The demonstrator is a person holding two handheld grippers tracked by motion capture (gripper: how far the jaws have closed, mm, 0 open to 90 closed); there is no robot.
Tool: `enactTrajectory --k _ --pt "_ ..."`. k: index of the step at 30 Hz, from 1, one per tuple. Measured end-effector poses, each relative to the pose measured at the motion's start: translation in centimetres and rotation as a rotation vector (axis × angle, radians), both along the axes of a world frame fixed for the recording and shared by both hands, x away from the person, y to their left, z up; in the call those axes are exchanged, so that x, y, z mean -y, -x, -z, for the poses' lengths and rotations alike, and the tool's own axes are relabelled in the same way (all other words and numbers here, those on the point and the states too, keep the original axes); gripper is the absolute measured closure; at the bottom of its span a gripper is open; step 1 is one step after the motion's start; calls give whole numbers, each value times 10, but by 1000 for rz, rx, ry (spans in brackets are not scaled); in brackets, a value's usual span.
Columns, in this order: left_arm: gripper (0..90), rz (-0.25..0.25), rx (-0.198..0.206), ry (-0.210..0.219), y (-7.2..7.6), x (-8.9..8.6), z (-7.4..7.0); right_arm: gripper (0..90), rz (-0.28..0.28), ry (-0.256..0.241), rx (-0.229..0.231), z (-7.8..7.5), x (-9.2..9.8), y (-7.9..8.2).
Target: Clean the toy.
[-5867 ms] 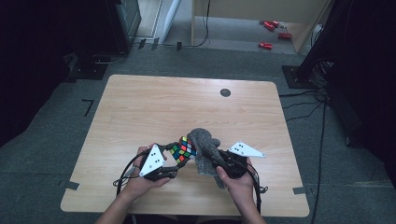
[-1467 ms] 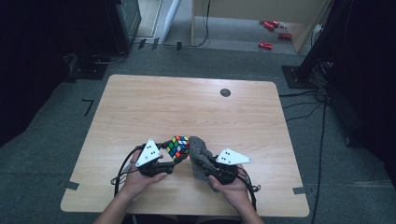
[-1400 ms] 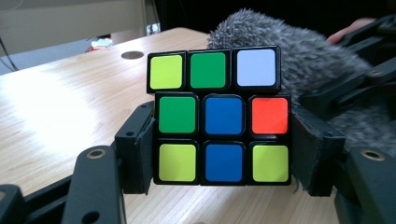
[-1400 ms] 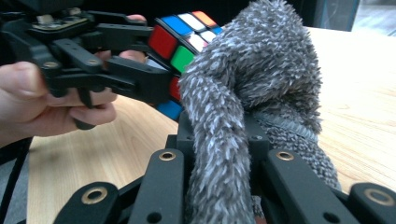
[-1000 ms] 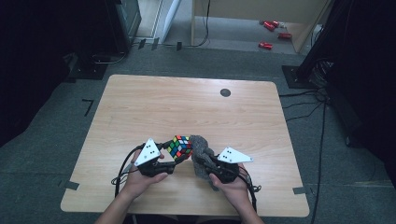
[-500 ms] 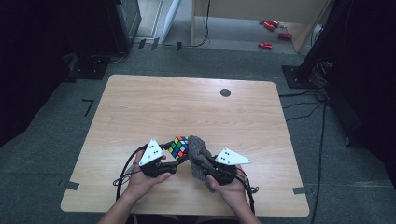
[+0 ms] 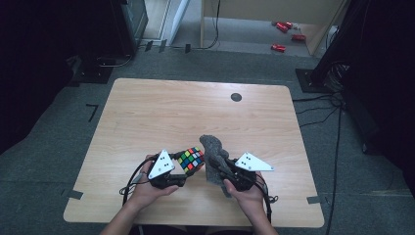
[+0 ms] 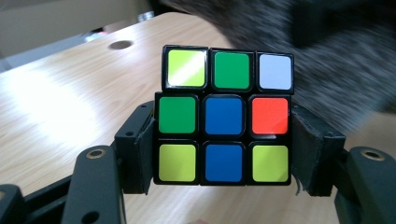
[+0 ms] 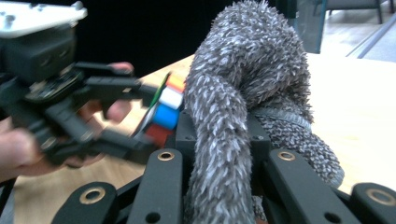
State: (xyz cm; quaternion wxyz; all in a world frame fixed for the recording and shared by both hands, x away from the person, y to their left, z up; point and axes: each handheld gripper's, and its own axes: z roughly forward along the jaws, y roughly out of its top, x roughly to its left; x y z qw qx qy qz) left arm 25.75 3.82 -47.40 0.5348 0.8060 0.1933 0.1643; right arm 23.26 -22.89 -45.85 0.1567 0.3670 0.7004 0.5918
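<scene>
Two grippers over a pale wooden table [image 7: 147, 112] amid grey carpet [image 7: 342, 161]: left gripper [image 7: 182, 169] clamping a puzzle cube [image 7: 191, 158], right gripper [image 7: 220, 166] pinching grey cloth [image 7: 213, 152].

Cube [image 8: 224, 122]: black frame; facing tiles yellow-green, green, white, blue, orange-red. Cloth [image 9: 243, 116]: speckled grey, shaggy. Gripper jaws: black. Table [image 7: 161, 112]: light wood grain.

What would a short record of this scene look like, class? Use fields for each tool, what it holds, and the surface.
left tool: shut on the puzzle cube, jaws pressing its two sides
right tool: shut on the grey fuzzy cloth
cube and cloth: close together near the table's front edge
surface: wooden table
cube face toward left camera: green, blue, yellow, white and red squares
</scene>
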Motion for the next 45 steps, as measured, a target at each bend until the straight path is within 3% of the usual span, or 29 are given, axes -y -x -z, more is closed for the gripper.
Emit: enactTrajectory --k 3,5,7,9,11,14,17,19,21,24,26,28,29,31,33,36,39,43,45 --pt "350 32 21 -7 4 4 -3 747 24 53 3 4 -1 -1" --pt "350 36 26 -21 5 5 -2 747 19 27 -16 6 0 -2" --pt "350 19 32 -50 5 8 0 747 -12 16 -10 4 -3 0" --pt "350 12 34 -71 5 11 2 746 -83 -8 5 -3 -12 6" --pt "350 40 32 -49 7 10 2 746 -129 -14 25 -11 -19 11" --pt "350 49 44 -15 8 7 -4 743 -131 -46 30 -14 -19 12" --pt "350 51 36 9 7 3 -6 743 -89 -95 -19 -8 -8 4" --pt "350 62 21 42 7 1 -7 745 -34 -54 -42 -3 -4 1" --pt "350 60 24 42 6 2 -7 745 -26 -76 -53 -3 0 0" --pt "350 62 29 12 7 6 -5 743 -73 -69 -1 -13 -8 7" --pt "351 69 36 21 8 4 -5 743 -94 -41 32 -18 -17 12" --pt "350 70 39 35 7 0 -7 744 -88 -42 26 -18 -16 11" --pt "350 69 32 66 6 -3 -9 745 -69 -42 8 -16 -12 8" --pt "350 62 21 112 3 -9 -12 746 18 12 -5 -5 2 -1" --pt "350 64 8 150 1 -14 -15 745 42 9 -45 7 15 -8" --pt "350 60 -13 189 -2 -20 -17 742 -31 22 -21 15 13 -12" --pt "350 56 -28 211 -4 -22 -17 736 -115 85 79 18 -4 -7" --pt "350 38 -44 258 -5 -25 -20 738 -199 145 90 28 -21 -3" --pt "350 31 -43 243 -6 -26 -19 736 -216 205 91 31 -30 1"
